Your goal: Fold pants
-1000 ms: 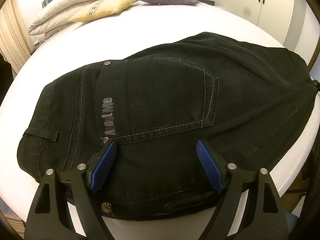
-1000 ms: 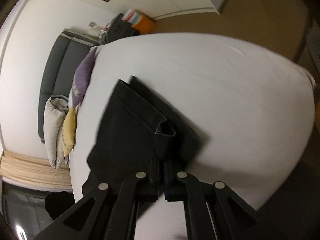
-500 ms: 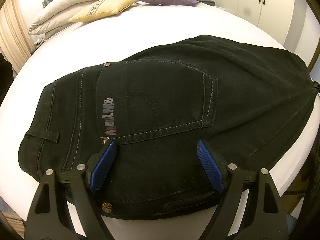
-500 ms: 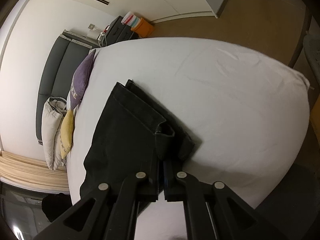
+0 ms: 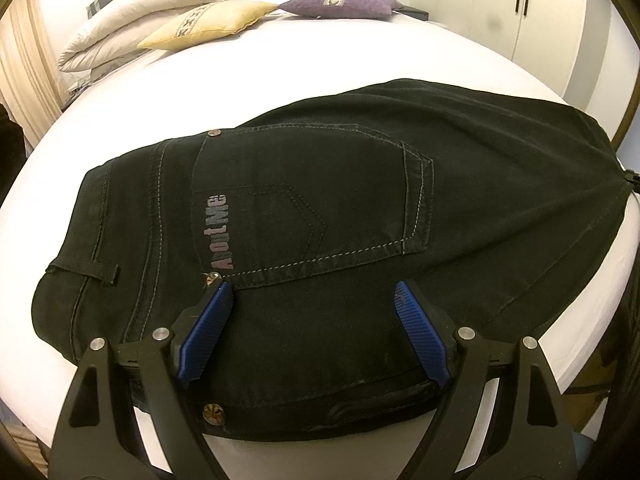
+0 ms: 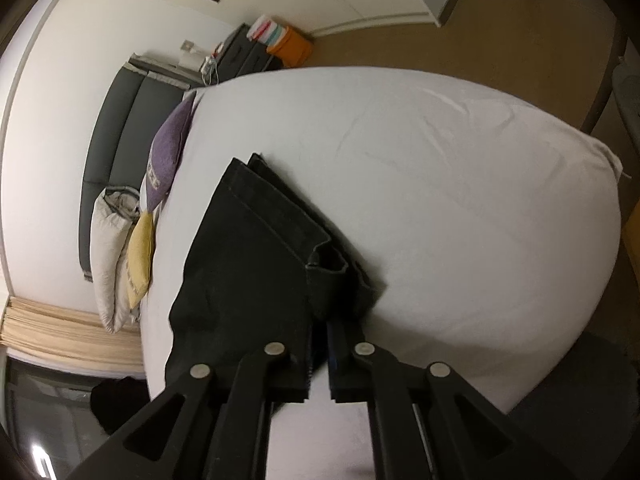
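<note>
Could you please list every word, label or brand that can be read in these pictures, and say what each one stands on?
"AboutMe": grey lettering running sideways along the edge of the back pocket of the black pants.
Patterned bands on the yellow cushion and the purple cushion: decoration, no letters that can be read.
Rivets on the pants: any embossing is too small to read.
Right wrist view: no readable text.

You've only one readable text: "About Me" in grey-pink letters, running sideways along the back pocket (image 5: pixel 312 204) edge of the black pants (image 5: pixel 460 184), seen in left wrist view. Cushion trims show patterns, no legible letters. Right wrist view: nothing readable.
</note>
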